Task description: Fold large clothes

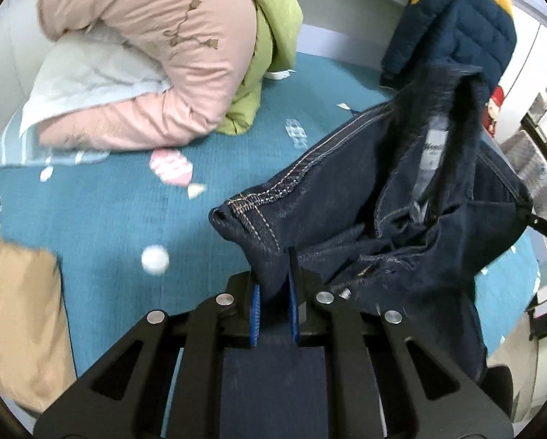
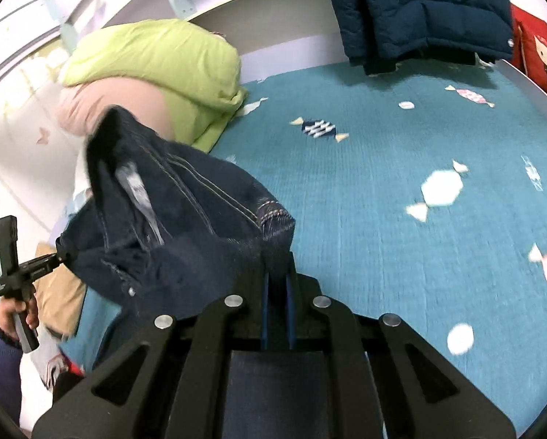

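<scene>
A pair of dark blue jeans (image 1: pixel 401 197) hangs in the air above the teal bed, held by its waistband at both ends. My left gripper (image 1: pixel 275 292) is shut on one end of the waistband. My right gripper (image 2: pixel 278 285) is shut on the other end of the jeans (image 2: pixel 185 212). The waistband opening with a white label faces up between the two grippers. The right gripper shows in the left wrist view (image 1: pixel 546 226), and the left gripper shows in the right wrist view (image 2: pixel 36 263). The legs hang below, out of sight.
The teal candy-print bedspread (image 2: pixel 401 190) stretches ahead. A pink quilt (image 1: pixel 156 66) and a green quilt (image 2: pixel 153 62) are piled at the far left. A navy puffer jacket (image 2: pixel 419 11) lies at the far side. A tan pillow (image 1: pixel 17 322) is near left.
</scene>
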Available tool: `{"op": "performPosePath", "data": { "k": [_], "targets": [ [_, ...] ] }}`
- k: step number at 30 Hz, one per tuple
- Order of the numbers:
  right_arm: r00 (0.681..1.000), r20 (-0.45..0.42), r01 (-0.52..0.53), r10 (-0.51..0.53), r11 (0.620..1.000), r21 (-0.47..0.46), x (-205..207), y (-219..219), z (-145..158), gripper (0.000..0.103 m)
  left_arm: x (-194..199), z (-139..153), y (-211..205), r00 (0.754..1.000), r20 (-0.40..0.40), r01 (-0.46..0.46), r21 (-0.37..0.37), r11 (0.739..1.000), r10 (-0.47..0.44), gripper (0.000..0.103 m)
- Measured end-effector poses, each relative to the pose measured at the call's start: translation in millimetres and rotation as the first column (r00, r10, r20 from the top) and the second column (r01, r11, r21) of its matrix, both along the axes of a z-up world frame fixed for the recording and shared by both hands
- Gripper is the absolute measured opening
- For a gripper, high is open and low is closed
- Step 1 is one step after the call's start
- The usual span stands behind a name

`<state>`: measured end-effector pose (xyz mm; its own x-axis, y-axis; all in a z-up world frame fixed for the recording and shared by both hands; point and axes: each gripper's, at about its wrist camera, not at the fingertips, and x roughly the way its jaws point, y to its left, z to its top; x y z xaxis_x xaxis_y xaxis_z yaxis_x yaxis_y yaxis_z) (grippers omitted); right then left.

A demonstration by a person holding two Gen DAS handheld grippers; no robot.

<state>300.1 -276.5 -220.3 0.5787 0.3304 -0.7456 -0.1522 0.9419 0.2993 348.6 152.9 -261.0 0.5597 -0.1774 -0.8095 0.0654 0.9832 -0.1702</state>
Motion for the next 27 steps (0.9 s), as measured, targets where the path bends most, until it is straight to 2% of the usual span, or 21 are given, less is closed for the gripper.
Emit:
{"op": "performPosePath", "data": {
  "k": [4,7,10,12,13,14,16,17,18,20,22,24,27],
  "targets": [
    [0.999,-0.042,0.003,-0.004,0.999,-0.039,-64.1,-2.1,-13.8,0.007,-64.2,-9.9,0.1,1.000,-0.009,0.014,-0.006,1.000,-0.014,0.012],
    [0.995,-0.101,0.009,-0.014,0.999,-0.052,-103.0,-8.0,-33.6,0.007,-110.7,-33.1,4.8,0.998,-0.059,-0.003,-0.036,0.999,0.001,0.013],
    [0.983,-0.185,-0.027,0.002,0.991,-0.134,-138.4,-4.9,-63.0,0.007,-139.7,-59.7,10.7,0.993,-0.118,-0.010,-0.047,0.999,0.004,0.017],
    [0.966,-0.259,-0.038,-0.005,0.986,-0.160,-152.4,-6.5,-89.9,0.011,-155.1,-87.8,10.5,0.983,-0.181,0.013,-0.026,1.000,-0.018,0.024],
    [0.950,-0.311,-0.054,0.000,0.985,-0.165,-158.7,-6.1,-104.5,0.017,-158.3,-99.5,9.8,0.977,-0.213,0.020,-0.016,1.000,-0.023,0.026],
    [0.934,-0.356,-0.067,-0.004,0.980,-0.187,-164.4,-4.2,-116.7,0.017,-163.2,-115.4,6.2,0.964,-0.263,0.040,0.006,0.999,-0.037,0.027],
    [0.923,-0.384,-0.087,-0.021,0.961,-0.262,-177.6,0.0,-126.2,0.019,-172.9,-134.6,-0.6,0.948,-0.315,0.056,0.061,0.997,-0.034,0.029],
    [0.923,-0.385,-0.096,-0.018,0.957,-0.275,-182.4,1.4,-124.9,0.019,-176.5,-137.5,-1.3,0.945,-0.325,0.049,0.061,0.997,-0.027,0.030],
    [0.925,-0.379,-0.095,-0.018,0.956,-0.278,-184.1,0.4,-122.2,0.019,-180.3,-138.4,1.3,0.945,-0.327,0.028,0.041,0.999,-0.013,0.039],
    [0.930,-0.366,-0.080,-0.026,0.959,-0.272,-189.7,-3.5,-107.7,0.026,-186.9,-134.6,11.0,0.948,-0.317,-0.025,0.006,1.000,0.025,0.055],
    [0.942,-0.335,-0.067,-0.023,0.964,-0.256,-194.7,-5.8,-87.5,0.034,-194.6,-125.6,22.3,0.950,-0.308,-0.069,-0.015,0.998,0.061,0.060],
    [0.951,-0.310,-0.065,-0.004,0.975,-0.212,-198.1,-4.1,-69.0,0.035,-201.1,-116.3,32.6,0.948,-0.302,-0.108,-0.015,0.994,0.099,0.064],
    [0.964,-0.265,-0.059,0.025,0.991,-0.121,-191.5,8.5,-50.0,0.035,-209.3,-92.2,53.2,0.948,-0.251,-0.208,-0.015,0.978,0.197,0.068]
  ]
}}
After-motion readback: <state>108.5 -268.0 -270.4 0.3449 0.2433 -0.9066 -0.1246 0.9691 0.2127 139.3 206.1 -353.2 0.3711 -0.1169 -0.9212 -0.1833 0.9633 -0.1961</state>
